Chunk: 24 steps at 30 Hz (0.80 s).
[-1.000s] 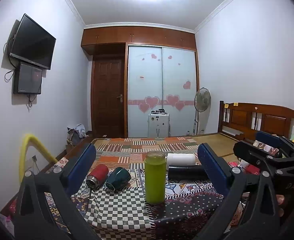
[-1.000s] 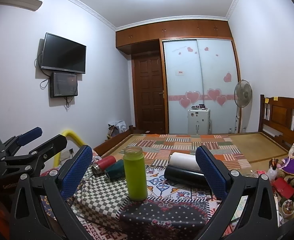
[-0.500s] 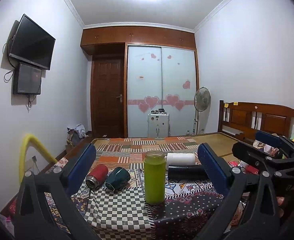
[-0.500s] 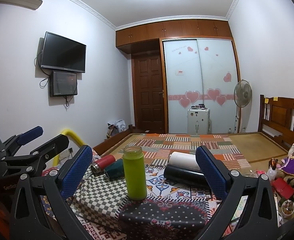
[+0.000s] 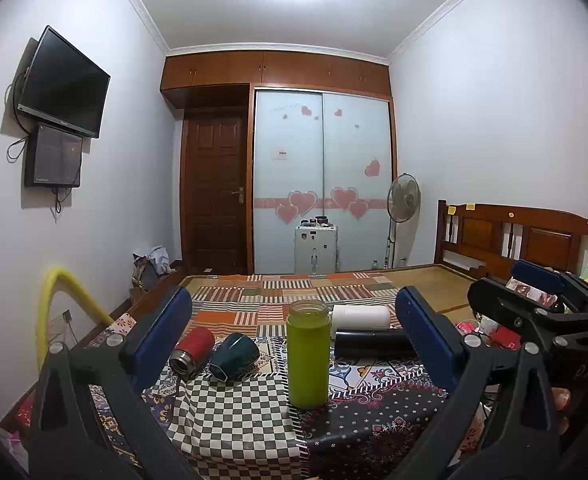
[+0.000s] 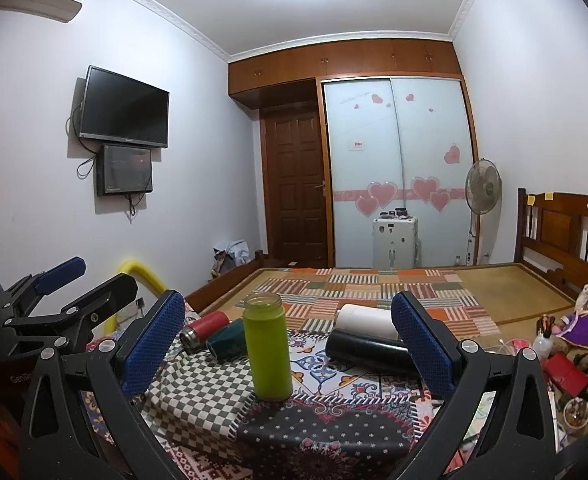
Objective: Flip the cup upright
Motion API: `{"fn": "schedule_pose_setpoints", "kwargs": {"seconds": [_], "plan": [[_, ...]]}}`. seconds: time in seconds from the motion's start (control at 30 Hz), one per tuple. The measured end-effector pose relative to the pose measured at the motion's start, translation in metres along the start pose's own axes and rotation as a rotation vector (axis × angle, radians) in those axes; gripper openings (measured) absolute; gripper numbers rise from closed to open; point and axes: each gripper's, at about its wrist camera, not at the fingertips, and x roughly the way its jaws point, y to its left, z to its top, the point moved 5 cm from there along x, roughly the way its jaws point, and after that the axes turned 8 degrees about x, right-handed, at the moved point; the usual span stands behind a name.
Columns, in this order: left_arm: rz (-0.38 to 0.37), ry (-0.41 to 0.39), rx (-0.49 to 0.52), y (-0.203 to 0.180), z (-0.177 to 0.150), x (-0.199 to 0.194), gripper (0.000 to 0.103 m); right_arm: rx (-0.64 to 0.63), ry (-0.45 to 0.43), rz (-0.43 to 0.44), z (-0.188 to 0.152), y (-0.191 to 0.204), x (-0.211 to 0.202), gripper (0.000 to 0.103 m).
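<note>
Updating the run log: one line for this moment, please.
green cup upright on cloth | red, teal, black, white cups lying | left gripper open | right gripper open

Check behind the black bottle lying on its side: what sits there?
A white bottle lies on its side right behind the black bottle, on the patchwork cloth. Its lower edge is covered by the black one, so contact cannot be told.
</note>
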Motion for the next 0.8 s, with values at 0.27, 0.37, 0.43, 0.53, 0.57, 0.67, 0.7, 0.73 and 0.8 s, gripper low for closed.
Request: {"fn": "schedule_pose_setpoints", "kwargs": {"seconds": [0.27,0.37,0.43,0.53,0.57,0.67,0.7,0.73,0.8], "plan": [[-0.012,0.001,0.007,-0.0034,-0.0001,0.0012,0.103,0.000,-0.004,0.000,0.0008,-0.0002,-0.0005,0.103],[-0.015,0.005,0.005,-0.0024,-0.0008,0.0021,0.103,0.000,-0.005,0.000,0.0011,-0.0003,-0.0008,0.103],[-0.013,0.008,0.002,-0.0023,-0.0011,0.0027,0.103,-0.002,-0.006,0.000,0.0019,0.0003,-0.0008,0.103],[-0.015,0.009,0.000,-0.0017,-0.0014,0.0035,0.103,-0.005,-0.008,-0.002,0.0028,0.0008,-0.0009,0.103],[-0.014,0.010,-0.001,-0.0016,-0.0016,0.0039,0.103,-0.005,-0.008,-0.003,0.0034,0.0011,-0.0009,0.103],[-0.016,0.013,-0.002,-0.0009,-0.0020,0.0049,0.103,-0.005,-0.008,-0.005,0.0036,0.0011,-0.0008,0.103],[-0.017,0.013,-0.003,-0.0011,-0.0029,0.0053,0.103,-0.004,-0.008,-0.005,0.0035,0.0014,-0.0006,0.103],[-0.018,0.014,-0.003,-0.0013,-0.0032,0.0055,0.103,-0.003,-0.007,-0.005,0.0035,0.0013,-0.0006,0.103],[-0.019,0.015,-0.007,-0.0016,-0.0041,0.0054,0.103,-0.002,-0.006,-0.003,0.0034,0.0018,-0.0007,0.103]]}}
